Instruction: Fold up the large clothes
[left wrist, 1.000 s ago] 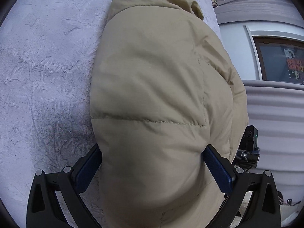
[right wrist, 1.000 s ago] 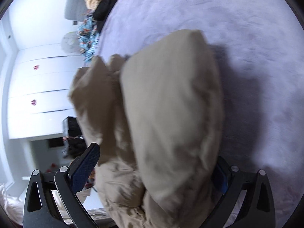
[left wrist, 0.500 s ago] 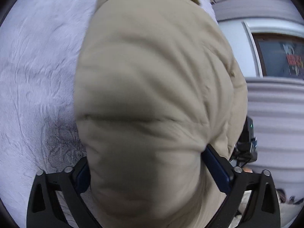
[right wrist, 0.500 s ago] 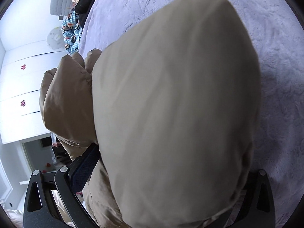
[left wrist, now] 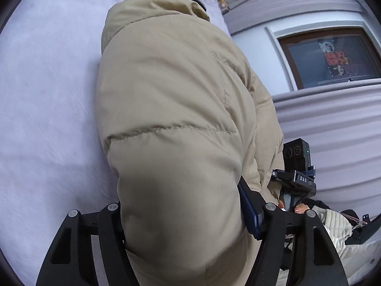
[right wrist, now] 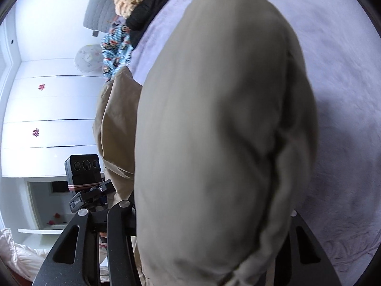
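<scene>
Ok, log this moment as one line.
left gripper: shut on beige puffer jacket | right gripper: shut on jacket | above lilac bedspread

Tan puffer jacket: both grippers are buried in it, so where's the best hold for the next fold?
Likely the puffer jacket's stitched quilt seam, approached from the bedspread side. The panels bulge and could slip, while fabric at the seam is thinner. Left gripper and right gripper both clamp bulk now.

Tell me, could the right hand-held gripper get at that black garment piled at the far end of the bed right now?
Probably not. The right hand-held gripper is clamped on the bulky beige puffer jacket, which fills its jaws, and the black garment lies well beyond.
</scene>
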### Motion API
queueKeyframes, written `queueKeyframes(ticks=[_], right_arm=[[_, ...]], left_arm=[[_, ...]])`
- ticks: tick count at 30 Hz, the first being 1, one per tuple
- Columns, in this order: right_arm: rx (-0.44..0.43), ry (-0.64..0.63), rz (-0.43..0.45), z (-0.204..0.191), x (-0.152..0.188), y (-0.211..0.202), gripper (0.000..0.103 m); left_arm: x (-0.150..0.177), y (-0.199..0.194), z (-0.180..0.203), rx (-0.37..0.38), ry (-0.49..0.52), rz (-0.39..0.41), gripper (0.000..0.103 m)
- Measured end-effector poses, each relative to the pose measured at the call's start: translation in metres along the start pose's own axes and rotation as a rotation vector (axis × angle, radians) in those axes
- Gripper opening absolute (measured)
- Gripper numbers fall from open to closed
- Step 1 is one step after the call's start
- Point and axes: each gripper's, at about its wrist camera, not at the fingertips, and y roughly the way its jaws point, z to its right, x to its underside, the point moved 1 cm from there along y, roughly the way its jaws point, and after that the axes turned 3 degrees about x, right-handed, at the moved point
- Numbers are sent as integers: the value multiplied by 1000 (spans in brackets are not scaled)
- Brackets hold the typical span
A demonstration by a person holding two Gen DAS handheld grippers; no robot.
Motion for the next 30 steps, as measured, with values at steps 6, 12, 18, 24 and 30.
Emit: queueKeyframes(ticks=[6, 12, 18, 24, 30], right_arm=[[-53, -93, -5, -68, -40, 57, 54], [-64, -120, -63, -95, -73, 136, 54], [34, -102, -124, -78, -87, 200, 55], [85, -53, -111, -67, -84, 203, 69], [260, -109, 11, -97, -81, 155, 70]], left_arm=[[-49, -63, -36, -89, 12, 130, 71], [-82, -79, -108, -203, -59, 163, 71], [-75, -44, -152, -237, -129, 163, 84], [-63, -38, -138, -354, -95, 174, 88], [-74, -77, -85, -455, 14, 324, 88]])
